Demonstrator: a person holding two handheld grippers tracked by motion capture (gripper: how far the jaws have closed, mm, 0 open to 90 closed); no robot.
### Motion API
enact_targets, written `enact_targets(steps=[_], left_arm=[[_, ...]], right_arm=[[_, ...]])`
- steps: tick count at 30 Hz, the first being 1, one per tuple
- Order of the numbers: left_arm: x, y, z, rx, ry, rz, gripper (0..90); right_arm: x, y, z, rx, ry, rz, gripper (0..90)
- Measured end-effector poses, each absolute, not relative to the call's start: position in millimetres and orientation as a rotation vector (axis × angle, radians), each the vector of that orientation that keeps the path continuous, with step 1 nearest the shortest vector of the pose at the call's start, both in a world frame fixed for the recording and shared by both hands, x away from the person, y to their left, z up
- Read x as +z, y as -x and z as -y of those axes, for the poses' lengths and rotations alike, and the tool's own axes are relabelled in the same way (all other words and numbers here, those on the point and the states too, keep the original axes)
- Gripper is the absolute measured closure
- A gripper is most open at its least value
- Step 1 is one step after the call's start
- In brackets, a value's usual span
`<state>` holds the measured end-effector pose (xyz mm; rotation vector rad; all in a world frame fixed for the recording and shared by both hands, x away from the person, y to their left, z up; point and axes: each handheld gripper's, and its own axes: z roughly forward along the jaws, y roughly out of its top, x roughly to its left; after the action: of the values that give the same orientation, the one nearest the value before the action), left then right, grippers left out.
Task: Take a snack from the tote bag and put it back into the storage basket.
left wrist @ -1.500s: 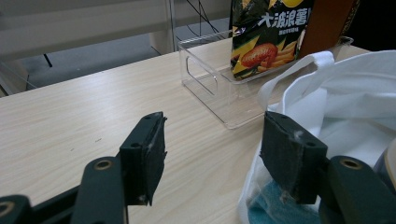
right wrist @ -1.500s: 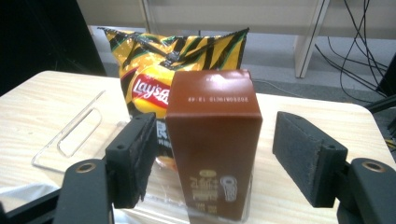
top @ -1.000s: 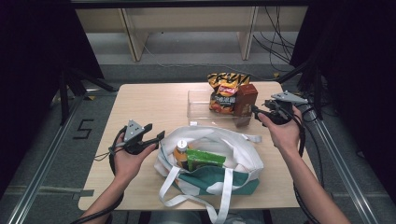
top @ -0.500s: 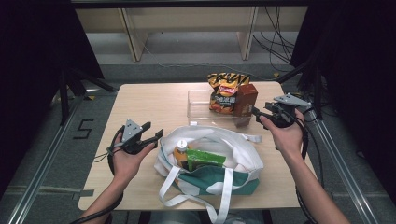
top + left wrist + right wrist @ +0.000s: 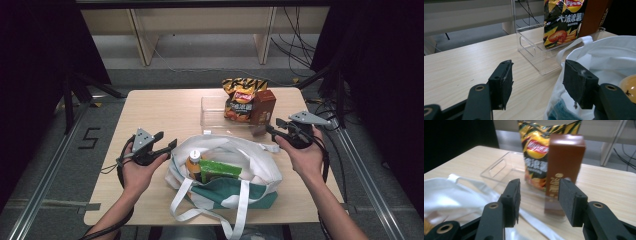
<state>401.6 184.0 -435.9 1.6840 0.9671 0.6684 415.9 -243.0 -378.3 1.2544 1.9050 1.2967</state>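
A pale wooden table (image 5: 155, 107) stands on a grey floor (image 5: 200, 60), with dark curtains at both sides and wooden legs at 12 o'clock. The brown box (image 5: 262, 106) stands upright in a clear tray (image 5: 212, 112) beside a chip bag (image 5: 241, 97), at 1 o'clock from the white bag (image 5: 235, 165). The right gripper (image 5: 274, 131) is open and its jaws have just been closing with nothing pinched, near the box, and the left gripper (image 5: 167, 145) is open at 9 o'clock of the white bag.

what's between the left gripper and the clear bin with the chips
Bare tabletop. In the left gripper view, only wood lies between the left gripper and the clear bin; the white tote bag sits off to the side.
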Motion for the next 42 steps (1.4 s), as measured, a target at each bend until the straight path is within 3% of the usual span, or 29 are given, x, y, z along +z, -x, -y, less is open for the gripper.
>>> enact_targets(steps=[42], left_arm=[[-438.3,-403.8,-179.9,0.657,-1.702,-0.963,39.8]], right_arm=[[-398.2,-361.8,200.9,1.417,-1.04,-2.189,57.1]])
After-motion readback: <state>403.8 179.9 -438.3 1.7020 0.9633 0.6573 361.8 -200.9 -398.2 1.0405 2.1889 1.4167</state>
